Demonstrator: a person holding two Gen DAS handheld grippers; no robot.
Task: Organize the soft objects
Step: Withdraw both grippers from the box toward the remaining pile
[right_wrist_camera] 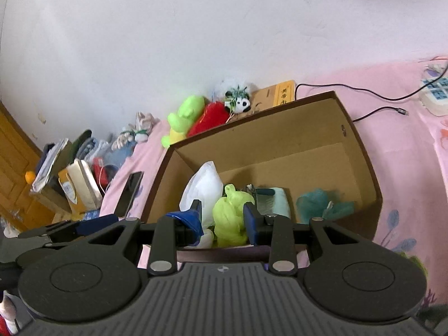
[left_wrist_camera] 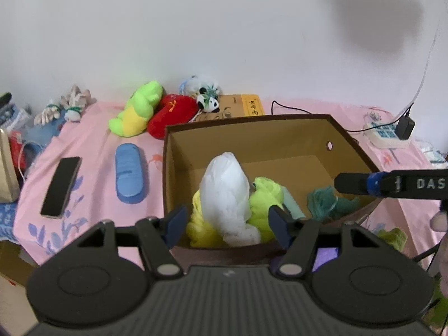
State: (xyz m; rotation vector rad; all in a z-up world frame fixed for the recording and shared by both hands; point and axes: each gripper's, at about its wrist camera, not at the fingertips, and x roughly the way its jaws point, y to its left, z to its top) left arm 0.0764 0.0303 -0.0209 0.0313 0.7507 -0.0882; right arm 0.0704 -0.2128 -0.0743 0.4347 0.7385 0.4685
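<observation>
An open cardboard box (left_wrist_camera: 350, 137) (right_wrist_camera: 364, 151) stands on the pink bedsheet. Inside lie a white soft bundle (left_wrist_camera: 224, 190) (right_wrist_camera: 201, 187), a lime mesh puff (left_wrist_camera: 266, 196) (right_wrist_camera: 229, 215), a pale teal pad (right_wrist_camera: 275, 201) and a teal mesh puff (left_wrist_camera: 324, 198) (right_wrist_camera: 322, 204). My left gripper (left_wrist_camera: 228, 225) hovers open over the box's near edge, with the white bundle lower down in the box. My right gripper (right_wrist_camera: 223, 219) is open too, and the lime puff shows through its gap down in the box. In the left wrist view the right gripper (left_wrist_camera: 392, 183) reaches in from the right above the teal puff.
Behind the box lie a lime-yellow plush (left_wrist_camera: 137, 109), a red plush (left_wrist_camera: 170, 114), a panda plush (left_wrist_camera: 208, 99) and a yellow book (left_wrist_camera: 253, 105). A blue oval case (left_wrist_camera: 130, 173) and a phone (left_wrist_camera: 60, 187) lie left. A power strip (left_wrist_camera: 386, 134) with cables sits right.
</observation>
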